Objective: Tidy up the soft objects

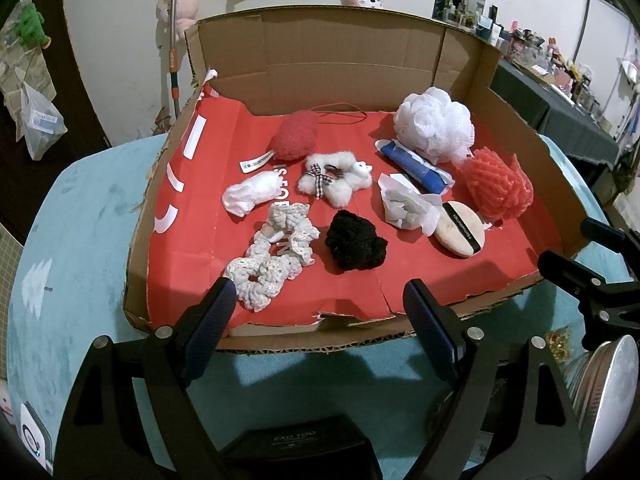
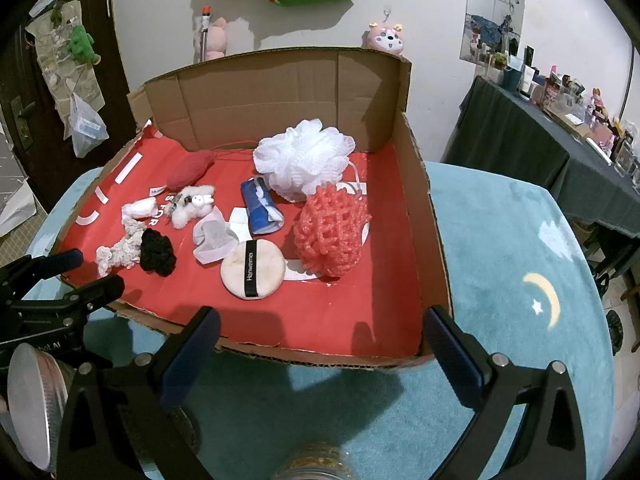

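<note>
Both claws hang open and empty at the near edge of the cardboard tray (image 1: 460, 52): left claw (image 1: 318, 300), right claw (image 2: 320, 330). Nearest the left lies the white crochet scrunchie (image 1: 260, 276), beside the black scrunchie (image 1: 356, 242). Both look light and squashy; pinching across the bunched ring should hold. The powder puff (image 2: 252, 268) lies flat, likely harder to grip.
</note>
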